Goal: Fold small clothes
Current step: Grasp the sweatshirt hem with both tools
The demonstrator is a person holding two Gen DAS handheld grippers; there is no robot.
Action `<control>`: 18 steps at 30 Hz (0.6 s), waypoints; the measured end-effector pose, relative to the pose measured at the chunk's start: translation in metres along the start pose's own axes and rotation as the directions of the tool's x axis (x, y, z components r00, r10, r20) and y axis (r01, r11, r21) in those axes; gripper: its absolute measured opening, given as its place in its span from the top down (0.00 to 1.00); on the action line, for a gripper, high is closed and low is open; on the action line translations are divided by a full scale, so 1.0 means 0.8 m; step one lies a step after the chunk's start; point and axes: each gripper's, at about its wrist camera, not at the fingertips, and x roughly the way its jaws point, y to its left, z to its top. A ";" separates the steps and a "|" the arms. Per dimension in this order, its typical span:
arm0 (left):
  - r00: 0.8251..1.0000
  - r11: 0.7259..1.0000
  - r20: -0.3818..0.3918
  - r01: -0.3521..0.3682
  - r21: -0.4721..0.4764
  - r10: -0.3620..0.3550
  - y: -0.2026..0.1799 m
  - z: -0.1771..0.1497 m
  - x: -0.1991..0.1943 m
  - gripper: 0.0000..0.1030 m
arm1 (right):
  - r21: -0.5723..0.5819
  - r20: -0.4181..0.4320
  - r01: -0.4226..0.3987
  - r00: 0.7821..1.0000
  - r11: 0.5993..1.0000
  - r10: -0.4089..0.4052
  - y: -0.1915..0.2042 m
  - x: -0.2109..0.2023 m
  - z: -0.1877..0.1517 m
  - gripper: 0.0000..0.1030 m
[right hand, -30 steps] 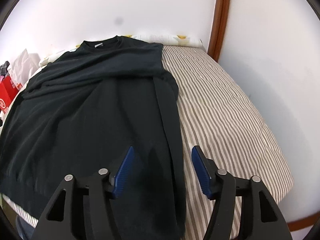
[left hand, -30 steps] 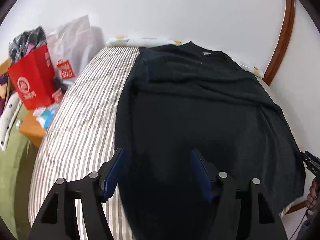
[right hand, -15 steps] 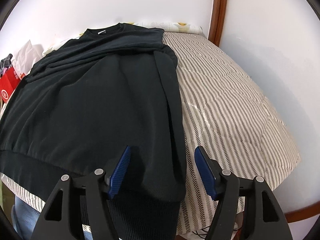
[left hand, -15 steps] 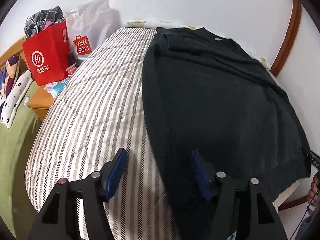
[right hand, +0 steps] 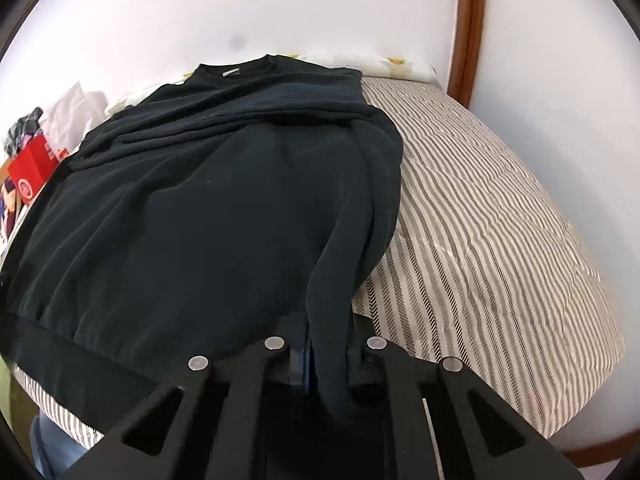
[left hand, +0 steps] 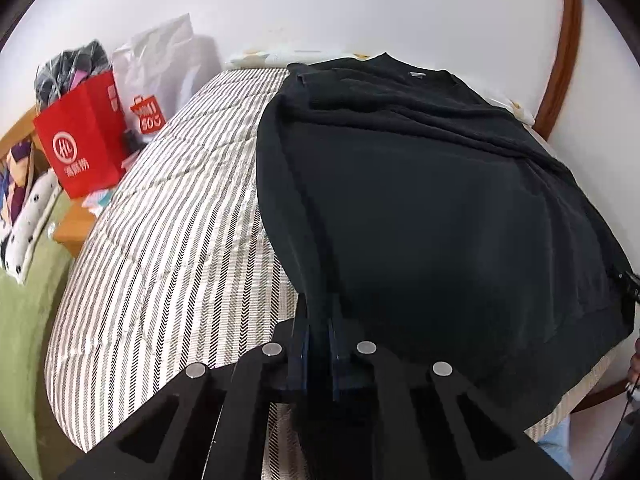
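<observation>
A black sweatshirt (left hand: 432, 200) lies flat on a striped bed (left hand: 172, 232), collar at the far end, sleeves folded in over the body. My left gripper (left hand: 318, 336) is shut on the sweatshirt's near left hem corner. In the right wrist view the same sweatshirt (right hand: 208, 208) fills the middle, and my right gripper (right hand: 328, 356) is shut on its near right hem corner, with a fold of cloth rising from between the jaws.
A red paper bag (left hand: 84, 136) and a white shopping bag (left hand: 156, 76) stand on a wooden side table left of the bed. White walls and a brown wooden trim (right hand: 466, 28) lie beyond. The striped cover (right hand: 500, 216) is bare right of the sweatshirt.
Both grippers were open over the hem; they have now closed on the sweatshirt's two near corners, and the cloth bunches up at each.
</observation>
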 end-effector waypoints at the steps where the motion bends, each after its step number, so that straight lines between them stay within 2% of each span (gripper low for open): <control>1: 1.000 1.000 0.010 0.009 -0.010 -0.008 0.003 0.001 -0.006 0.94 | 0.000 0.025 -0.004 1.000 1.000 0.004 -0.005 -0.008 0.000 0.92; 7: 0.990 0.992 0.081 0.121 -0.023 -0.119 0.007 0.008 -0.052 0.94 | 0.001 0.098 -0.060 0.993 0.998 0.060 -0.041 -0.055 0.002 0.93; 9: 0.985 0.992 0.120 0.126 -0.012 -0.124 0.005 0.015 -0.063 0.94 | -0.008 0.105 -0.044 0.993 0.999 0.045 -0.041 -0.060 0.006 0.93; 13: 0.977 0.989 0.162 0.144 -0.024 -0.139 0.007 0.040 -0.075 0.94 | 0.015 0.148 -0.078 0.986 0.997 0.075 -0.044 -0.069 0.027 0.92; 18: 0.969 0.991 0.212 0.132 -0.029 -0.123 0.009 0.085 -0.081 0.94 | 0.042 0.208 -0.101 0.974 0.994 0.090 -0.040 -0.079 0.069 0.92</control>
